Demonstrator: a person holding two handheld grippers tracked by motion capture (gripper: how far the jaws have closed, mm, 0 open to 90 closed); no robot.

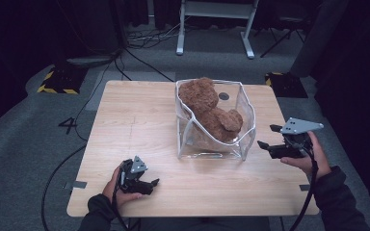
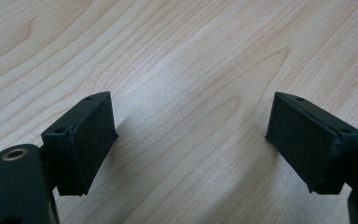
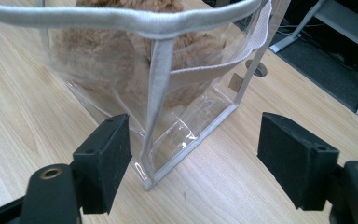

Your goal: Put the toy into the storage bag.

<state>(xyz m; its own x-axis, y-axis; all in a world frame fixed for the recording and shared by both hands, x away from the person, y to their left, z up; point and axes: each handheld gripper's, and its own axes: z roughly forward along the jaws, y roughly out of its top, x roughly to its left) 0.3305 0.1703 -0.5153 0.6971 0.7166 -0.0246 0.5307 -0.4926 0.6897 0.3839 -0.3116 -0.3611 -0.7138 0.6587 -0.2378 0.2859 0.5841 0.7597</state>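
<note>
- Clear plastic bag (image 1: 215, 144) with grey trim stands upright on the table (image 1: 139, 125), right of centre, toward the far edge; top is open.
- Brown teddy bear (image 1: 209, 108) sits inside the bag, head toward the far left corner of the bag, body leaning down toward its right side.
- Right gripper (image 1: 269, 136) is held above the table's right edge, just beside the bag's right near corner, jaws pointing left at the bag.
- Right gripper jaws stand wide apart, nothing pressed between them; in the right gripper view the bag's corner seam (image 3: 156, 107) rises between the two jaws, closer to the left pad (image 3: 114, 158), not touching either that I can tell.
- Left gripper (image 1: 150, 185) rests low near the table's near edge, left of centre, well apart from the bag.
- Left gripper jaws are wide apart and empty; bare wood between the pads (image 2: 91, 144) in the left gripper view.
- Small dark round hole (image 1: 224, 96) in the table behind the bag.
</note>
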